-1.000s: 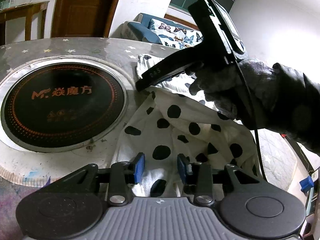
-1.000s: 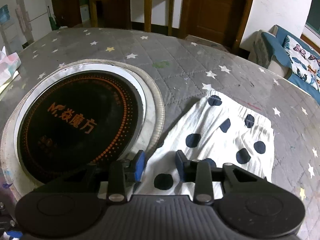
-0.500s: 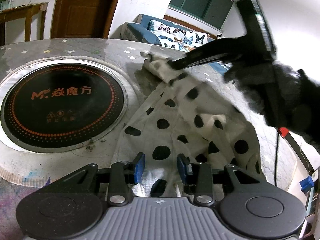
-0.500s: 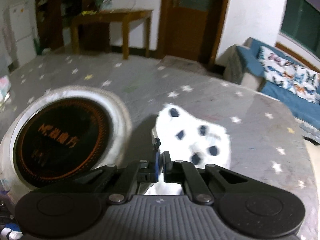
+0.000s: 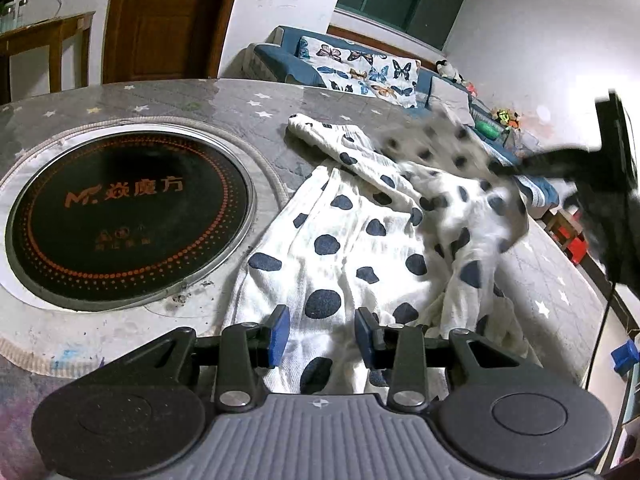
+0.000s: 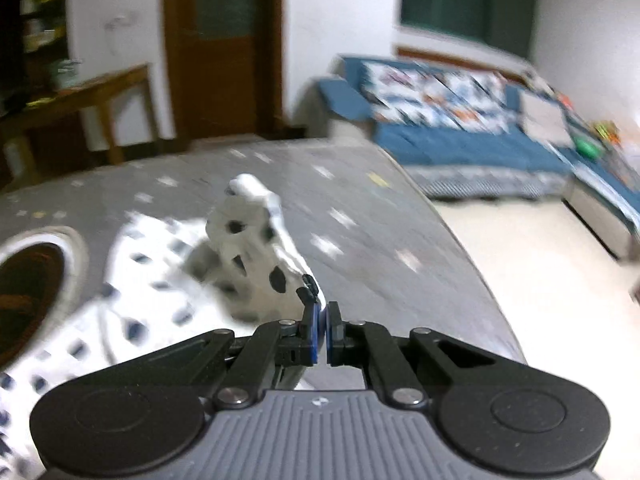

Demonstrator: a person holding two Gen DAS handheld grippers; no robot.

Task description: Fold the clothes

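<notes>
A white garment with dark polka dots [image 5: 360, 240] lies crumpled on the grey star-patterned table, right of the round black cooktop. My left gripper [image 5: 321, 336] hovers open over its near edge, blue pads apart with cloth below them. My right gripper [image 6: 322, 334] is shut on an edge of the polka-dot garment [image 6: 248, 256], which rises in a blurred fold from the table. In the left wrist view the right gripper [image 5: 500, 168] appears at the right, blurred, lifting that part of the cloth.
A round black induction cooktop [image 5: 128, 216] is set into the table at the left. The table's curved edge [image 6: 460, 248] drops to the floor on the right. A blue sofa [image 6: 460, 136] with butterfly cushions and a wooden door [image 5: 168, 20] stand behind.
The right gripper has closed on the garment and swung right, pulling the cloth up and over. The left gripper has stayed open in place.
</notes>
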